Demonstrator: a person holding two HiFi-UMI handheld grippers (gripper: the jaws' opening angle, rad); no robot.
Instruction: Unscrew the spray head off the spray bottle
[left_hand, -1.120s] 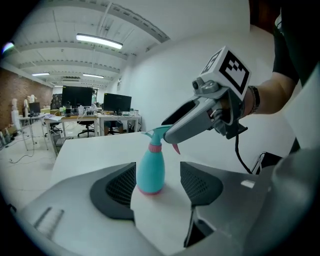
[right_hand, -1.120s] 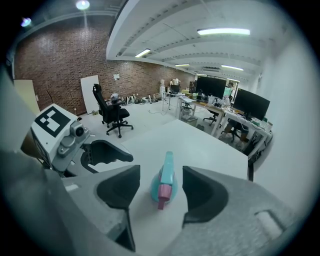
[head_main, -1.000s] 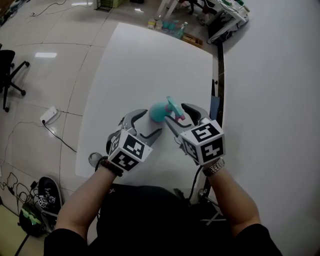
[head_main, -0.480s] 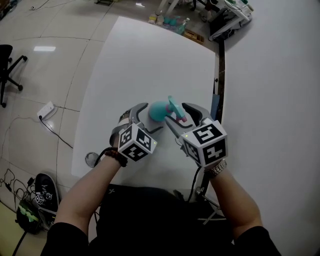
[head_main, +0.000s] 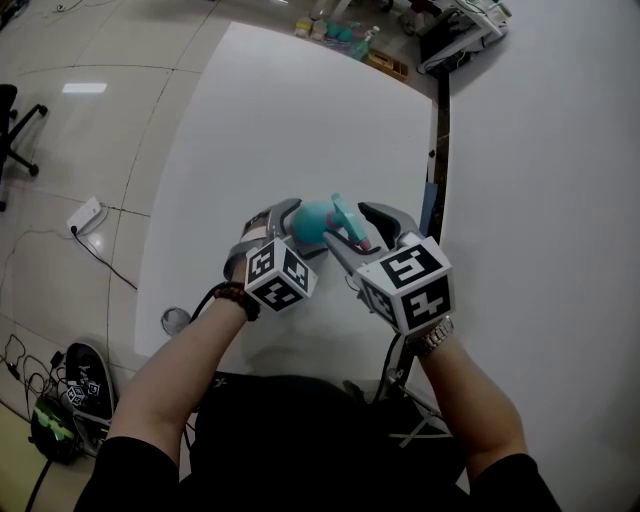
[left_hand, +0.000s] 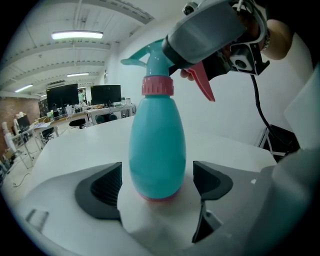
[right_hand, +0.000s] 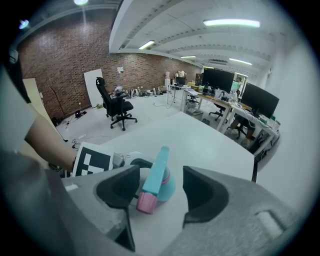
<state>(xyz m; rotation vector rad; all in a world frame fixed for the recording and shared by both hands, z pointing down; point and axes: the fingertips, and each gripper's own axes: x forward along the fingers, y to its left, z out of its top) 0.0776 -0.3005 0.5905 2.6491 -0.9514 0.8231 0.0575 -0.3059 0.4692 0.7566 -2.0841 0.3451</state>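
Two grippers are being held around a teal spray bottle at the centre of the head view. The left gripper is being shown with its jaws spread wide, having just been opening. The bottle's lower body is being flanked by them, with a gap on each side. The right gripper is being held over the spray head, its jaws apart and a gap showing on the right. The bottle is being borne upright by the white table, with its pink trigger at upper right in the left gripper view.
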